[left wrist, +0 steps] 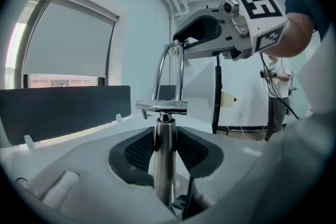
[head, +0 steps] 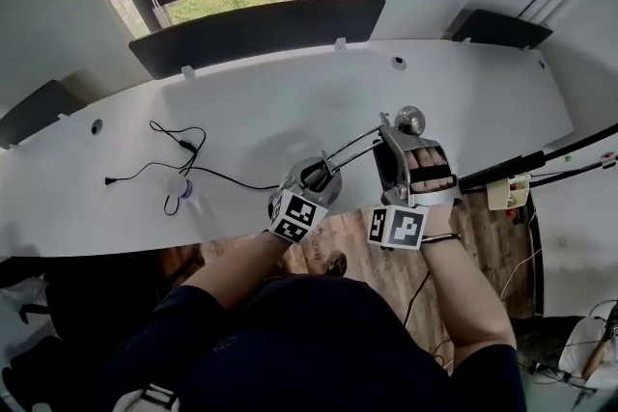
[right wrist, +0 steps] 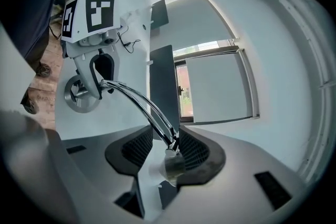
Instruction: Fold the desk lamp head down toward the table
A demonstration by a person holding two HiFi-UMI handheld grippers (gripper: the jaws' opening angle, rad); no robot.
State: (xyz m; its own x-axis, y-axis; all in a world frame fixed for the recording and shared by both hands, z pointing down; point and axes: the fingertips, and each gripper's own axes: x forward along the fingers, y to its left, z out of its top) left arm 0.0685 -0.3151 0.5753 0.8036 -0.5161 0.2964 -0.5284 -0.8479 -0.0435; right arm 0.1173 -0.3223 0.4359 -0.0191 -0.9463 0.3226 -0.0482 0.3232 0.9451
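Jaws of left gripper [left wrist: 165, 140] clamp the lamp's upright post [left wrist: 164, 173] — pads [left wrist: 138, 152] on both sides; right gripper [right wrist: 167, 147] jaws grip the lamp arm [right wrist: 139, 104] at its head end.

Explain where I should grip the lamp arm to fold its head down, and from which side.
Grip the twin chrome rods right behind the chrome head, coming from the free end, jaws across both rods. That spot is farthest from the hinge on the post, so it likely gives most leverage.

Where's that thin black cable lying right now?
In the head view the black cable lies loose on the white table, to the left of the lamp base, towards the table's near edge.
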